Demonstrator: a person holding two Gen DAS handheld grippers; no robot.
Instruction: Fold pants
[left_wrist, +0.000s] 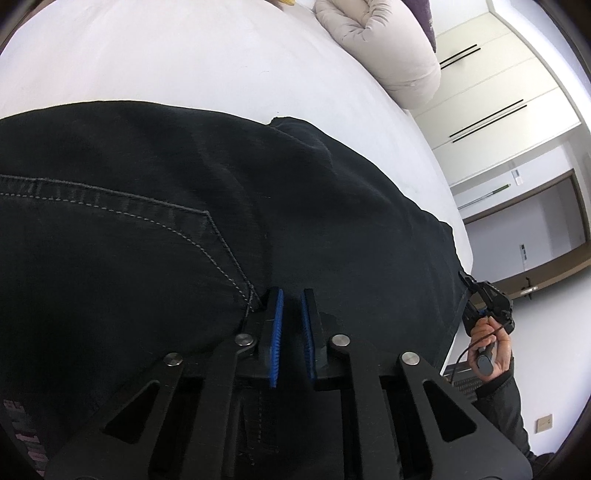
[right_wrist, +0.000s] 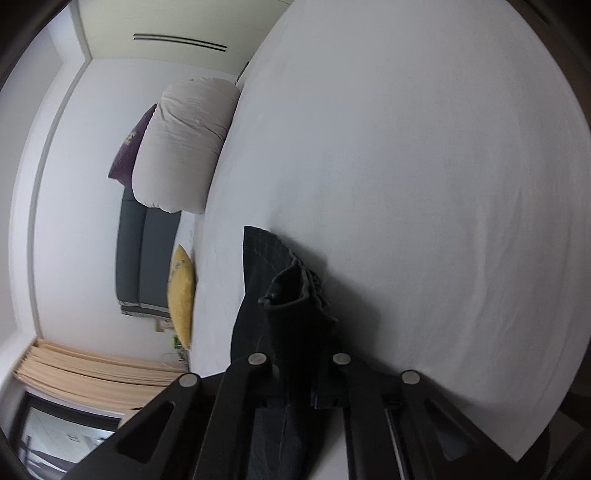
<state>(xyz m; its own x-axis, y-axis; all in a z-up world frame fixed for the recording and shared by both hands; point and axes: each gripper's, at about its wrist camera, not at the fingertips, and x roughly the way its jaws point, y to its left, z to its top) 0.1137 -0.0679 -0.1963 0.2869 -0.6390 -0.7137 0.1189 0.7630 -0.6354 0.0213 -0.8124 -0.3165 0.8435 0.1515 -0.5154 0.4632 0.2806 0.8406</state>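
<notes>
Apparently mid-fold: right gripper (right_wrist: 301, 369) pinches the pants (left_wrist: 184, 229) at the bed's (left_wrist: 184, 55) near edge; left gripper (left_wrist: 291, 332), narrowly parted, holds nothing; next, it needs its own grip.

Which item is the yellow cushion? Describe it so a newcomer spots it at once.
Start from the white bed in the right wrist view and go to its head end, past the pale rolled duvet. The yellow cushion stands on edge between the mattress and the grey headboard. It is the only bright yellow item; its neighbours are the purple pillow, grey or white.
</notes>
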